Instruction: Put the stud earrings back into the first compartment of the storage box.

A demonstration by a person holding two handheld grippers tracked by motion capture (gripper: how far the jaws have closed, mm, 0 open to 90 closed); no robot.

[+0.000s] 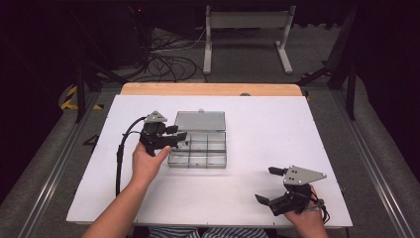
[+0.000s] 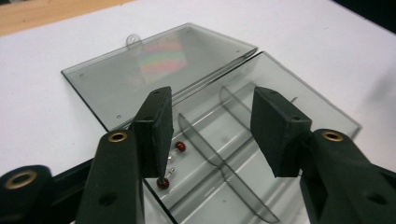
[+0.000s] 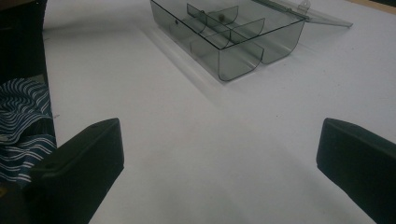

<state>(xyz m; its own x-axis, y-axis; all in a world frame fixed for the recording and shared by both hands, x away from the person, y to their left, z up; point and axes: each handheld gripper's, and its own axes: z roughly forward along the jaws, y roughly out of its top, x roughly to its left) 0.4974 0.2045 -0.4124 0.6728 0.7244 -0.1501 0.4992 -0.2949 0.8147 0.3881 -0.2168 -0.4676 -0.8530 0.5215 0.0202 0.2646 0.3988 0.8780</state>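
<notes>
- Two small red beads [image 2: 163,183] are seen in the left gripper view inside a clear compartment box [image 1: 198,148], one just under the tip of the near pad and the other [image 2: 180,147] a little further into the same compartment, the one at the box's left end.
- The box is placed left of the middle of the bench [image 1: 277,124], closer to the far edge than to the near one, with its hinged lid [image 1: 200,120] laid flat open toward the far edge.
- The left tongs [image 1: 174,135] are held over the left end of the box, their tips above the compartment with the beads.
- No earlier picture being at hand, only the present gap is told: the left tongs' jaws are parted to a middling width, and nothing is gripped between the pads [image 2: 159,130].
- Whether the near pad touches the bead below it cannot be told; the other pad is seen above a divider [image 2: 219,161] of the box, apart from it.
- The right tongs [image 1: 271,185] are held low near the bench's near right corner, well apart from the box.
- The right tongs' jaws are spread wide, and only bare bench surface is seen between them in the right gripper view.
- A striped cloth [image 3: 21,126] is seen past the near edge of the bench.
</notes>
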